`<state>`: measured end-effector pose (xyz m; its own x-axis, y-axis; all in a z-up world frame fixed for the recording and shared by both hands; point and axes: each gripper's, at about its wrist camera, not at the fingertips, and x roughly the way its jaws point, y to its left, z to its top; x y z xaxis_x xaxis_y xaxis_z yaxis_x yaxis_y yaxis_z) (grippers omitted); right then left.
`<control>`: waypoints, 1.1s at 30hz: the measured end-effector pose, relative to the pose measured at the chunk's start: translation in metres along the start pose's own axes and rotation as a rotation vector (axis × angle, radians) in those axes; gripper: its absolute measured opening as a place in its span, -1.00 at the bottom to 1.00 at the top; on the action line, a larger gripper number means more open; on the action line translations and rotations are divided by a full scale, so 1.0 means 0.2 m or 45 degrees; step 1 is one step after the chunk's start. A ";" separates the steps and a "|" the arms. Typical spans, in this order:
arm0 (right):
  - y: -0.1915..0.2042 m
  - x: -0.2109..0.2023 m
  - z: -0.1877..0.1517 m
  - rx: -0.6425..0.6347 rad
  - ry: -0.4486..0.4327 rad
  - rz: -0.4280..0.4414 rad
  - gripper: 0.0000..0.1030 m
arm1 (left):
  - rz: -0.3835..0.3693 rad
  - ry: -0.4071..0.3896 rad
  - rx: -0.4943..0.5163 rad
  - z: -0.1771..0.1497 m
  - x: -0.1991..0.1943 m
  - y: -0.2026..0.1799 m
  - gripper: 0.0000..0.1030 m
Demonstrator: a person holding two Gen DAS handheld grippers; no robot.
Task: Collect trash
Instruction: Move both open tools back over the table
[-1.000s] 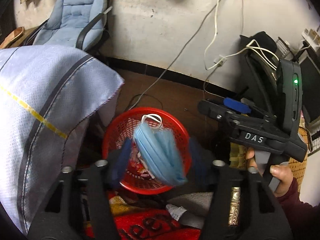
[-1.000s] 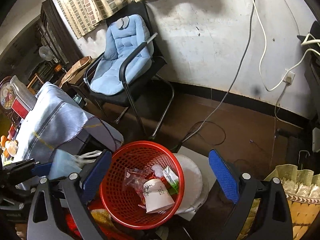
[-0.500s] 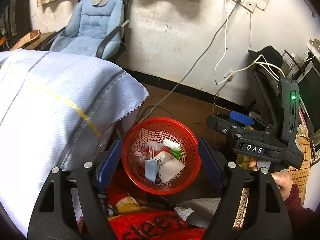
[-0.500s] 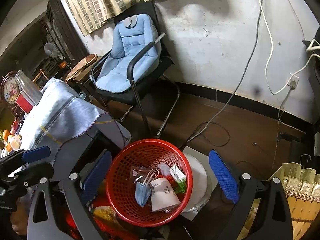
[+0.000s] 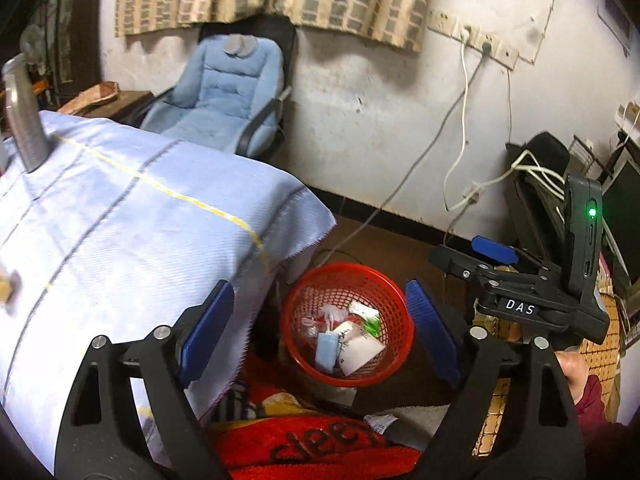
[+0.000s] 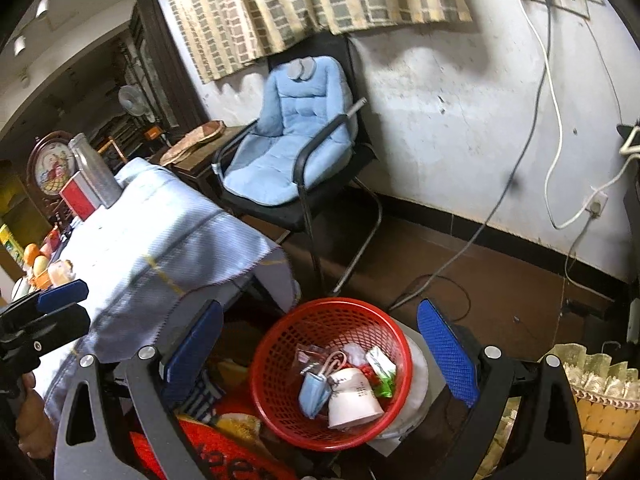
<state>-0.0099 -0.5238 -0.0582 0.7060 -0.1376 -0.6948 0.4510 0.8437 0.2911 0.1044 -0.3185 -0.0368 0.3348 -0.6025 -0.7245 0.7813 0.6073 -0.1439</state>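
Both tools are standing wide and empty: left tool (image 5: 320,328), just opening further, and right tool (image 6: 320,352). Face mask (image 6: 314,394) is lying inside red basket (image 6: 280,344). Risk: the light basket is tipping if clipped.

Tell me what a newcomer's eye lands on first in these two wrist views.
The red mesh basket on the floor stands out first, holding a blue face mask, a white paper cup and wrappers. Next comes the pale blue tablecloth draped at left. Behind them, against the white wall, stands a black chair with a light blue cushion.
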 end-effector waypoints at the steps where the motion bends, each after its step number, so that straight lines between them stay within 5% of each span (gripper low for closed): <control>1: 0.02 -0.02 0.01 -0.011 -0.010 0.008 0.86 | 0.009 -0.015 -0.005 -0.01 -0.03 0.01 0.67; 19: 0.66 -0.25 0.07 -0.315 -0.108 0.171 0.88 | 0.418 -0.355 -0.105 -0.20 -0.65 0.33 0.87; 33: 1.46 0.13 0.13 -0.595 -0.029 0.366 0.89 | 0.797 -0.248 -0.293 -0.36 -0.80 1.02 0.87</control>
<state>0.1545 -0.2945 0.0255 0.7787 0.1257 -0.6146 -0.0489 0.9889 0.1404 0.1720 -0.0616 0.0009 0.7914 -0.1716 -0.5867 0.2858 0.9523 0.1069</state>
